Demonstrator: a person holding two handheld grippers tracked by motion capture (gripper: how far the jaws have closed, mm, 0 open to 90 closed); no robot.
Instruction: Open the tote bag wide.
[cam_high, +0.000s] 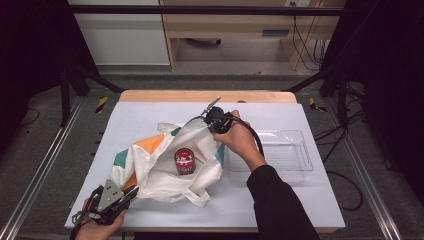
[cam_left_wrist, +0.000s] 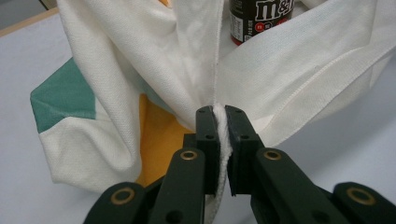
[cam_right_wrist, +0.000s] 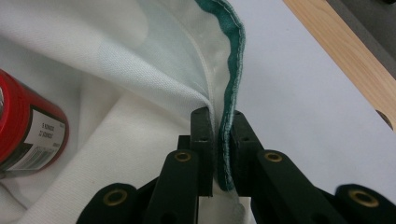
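Observation:
A white cloth bag (cam_high: 160, 165) with orange and green patches lies open on the white table. A dark candy tub with a red lid (cam_high: 184, 161) stands upright inside it; the left gripper view shows its label (cam_left_wrist: 259, 18), the right gripper view its red lid edge (cam_right_wrist: 28, 126). My left gripper (cam_high: 131, 192) at the near left is shut on the bag's white edge (cam_left_wrist: 221, 128). My right gripper (cam_high: 210, 124) at the far side is shut on the bag's green-trimmed rim (cam_right_wrist: 227, 140), holding it lifted.
A clear plastic bin (cam_high: 280, 155) sits on the table to the right of the bag. The table's wooden back edge (cam_high: 205, 95) runs behind the bag. Black frame posts stand at both sides.

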